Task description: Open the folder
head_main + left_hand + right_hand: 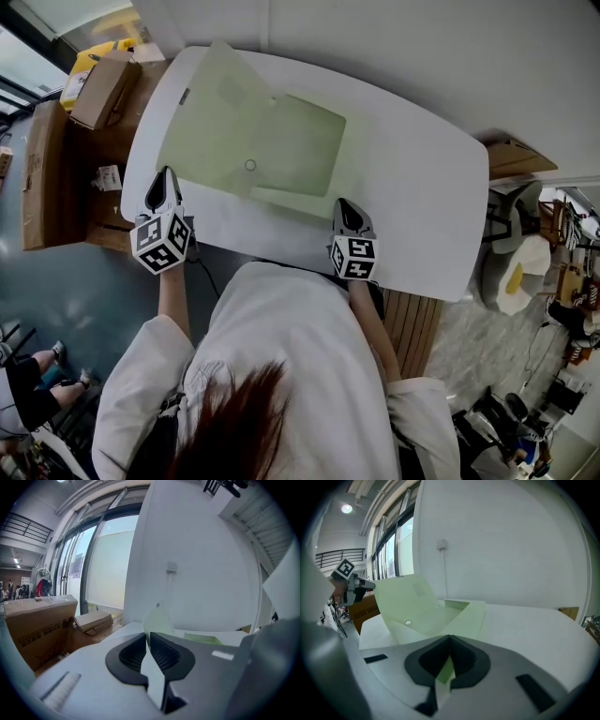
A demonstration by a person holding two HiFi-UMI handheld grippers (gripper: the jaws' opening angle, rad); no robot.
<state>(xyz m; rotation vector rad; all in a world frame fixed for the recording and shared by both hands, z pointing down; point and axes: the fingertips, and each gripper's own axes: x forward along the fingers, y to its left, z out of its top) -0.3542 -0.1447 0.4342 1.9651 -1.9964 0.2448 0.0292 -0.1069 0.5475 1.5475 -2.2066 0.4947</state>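
Head view: pinches cover, tilted up at left side of folder, in clenched left gripper, pins folder's near right corner in clenched right gripper, to peel leftward.

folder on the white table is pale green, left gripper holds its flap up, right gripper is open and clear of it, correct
No: the right gripper is shut on the near edge of the folder, as the right gripper view shows. The rest stands: white table, left gripper holding the flap up.
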